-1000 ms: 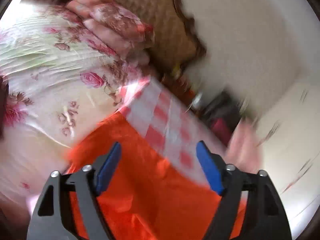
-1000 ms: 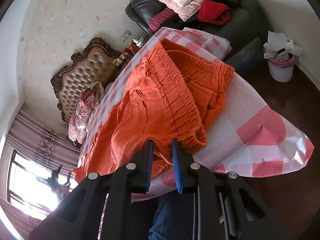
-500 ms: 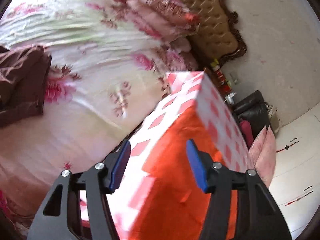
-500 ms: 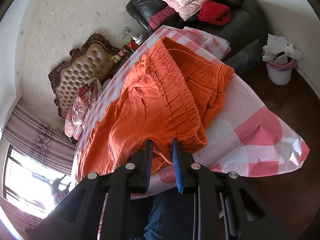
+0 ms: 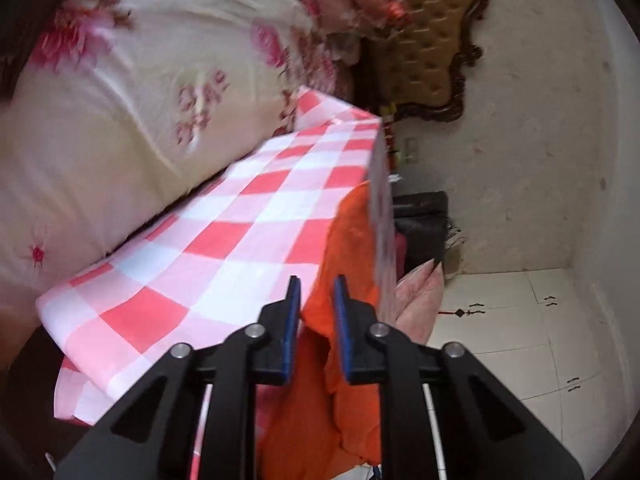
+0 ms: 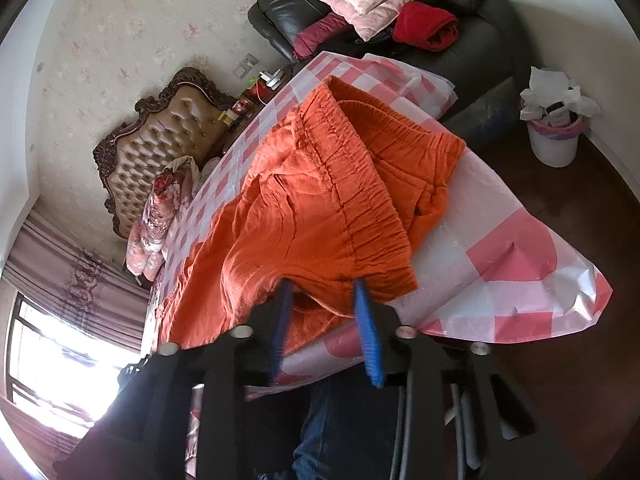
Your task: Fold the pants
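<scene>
Left gripper (image 5: 316,312) closing on orange pants (image 6: 304,200) hem, seemingly pinching cloth for next fold – right gripper (image 6: 322,300) opening, releasing waistband

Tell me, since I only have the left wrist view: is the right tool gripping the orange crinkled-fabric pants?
Observer: No. The right tool has its jaws opening; the edge of the orange crinkled-fabric pants sits between them, unpinched.
Operator: Where is the waistband?
Observer: The gathered elastic waistband lies on the pink-and-white checked plastic tablecloth, running away from that tool.
Operator: Anything beside the table?
Observer: A white round waste bin stands on the dark floor.
</scene>
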`<control>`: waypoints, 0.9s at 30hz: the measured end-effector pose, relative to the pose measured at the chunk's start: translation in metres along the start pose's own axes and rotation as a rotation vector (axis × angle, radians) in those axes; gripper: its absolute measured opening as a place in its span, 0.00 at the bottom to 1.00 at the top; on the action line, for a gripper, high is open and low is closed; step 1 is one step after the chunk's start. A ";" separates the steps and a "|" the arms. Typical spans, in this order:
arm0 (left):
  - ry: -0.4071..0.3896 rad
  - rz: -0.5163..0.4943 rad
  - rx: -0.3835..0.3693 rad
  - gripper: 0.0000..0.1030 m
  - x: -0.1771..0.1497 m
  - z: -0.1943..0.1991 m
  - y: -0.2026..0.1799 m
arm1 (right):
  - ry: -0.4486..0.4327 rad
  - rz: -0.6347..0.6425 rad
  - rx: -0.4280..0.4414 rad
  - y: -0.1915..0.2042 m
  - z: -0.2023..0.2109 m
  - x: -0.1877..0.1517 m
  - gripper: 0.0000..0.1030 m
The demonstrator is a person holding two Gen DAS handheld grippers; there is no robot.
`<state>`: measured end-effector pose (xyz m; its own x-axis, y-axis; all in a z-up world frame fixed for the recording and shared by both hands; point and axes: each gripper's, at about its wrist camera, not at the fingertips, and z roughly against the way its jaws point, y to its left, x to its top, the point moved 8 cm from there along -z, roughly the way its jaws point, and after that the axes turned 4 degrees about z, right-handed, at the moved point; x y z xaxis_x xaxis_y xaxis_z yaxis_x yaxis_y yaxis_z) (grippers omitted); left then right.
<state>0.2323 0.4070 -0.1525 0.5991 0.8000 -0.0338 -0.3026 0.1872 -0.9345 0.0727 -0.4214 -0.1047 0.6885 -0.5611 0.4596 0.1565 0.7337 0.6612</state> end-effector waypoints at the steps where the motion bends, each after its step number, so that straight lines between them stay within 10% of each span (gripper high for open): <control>1: -0.002 -0.010 -0.015 0.09 -0.001 0.002 -0.010 | -0.018 0.011 -0.002 0.004 0.003 0.001 0.83; 13: -0.004 -0.112 0.074 0.16 -0.015 -0.001 -0.031 | -0.052 -0.023 -0.024 -0.004 0.025 -0.002 0.85; 27: 0.024 -0.140 0.177 0.21 -0.019 -0.016 -0.017 | 0.017 -0.232 0.185 -0.001 0.004 -0.012 0.73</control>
<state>0.2377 0.3796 -0.1416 0.6609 0.7460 0.0817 -0.3393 0.3942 -0.8541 0.0617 -0.4164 -0.1086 0.6614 -0.6980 0.2746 0.1802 0.5032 0.8451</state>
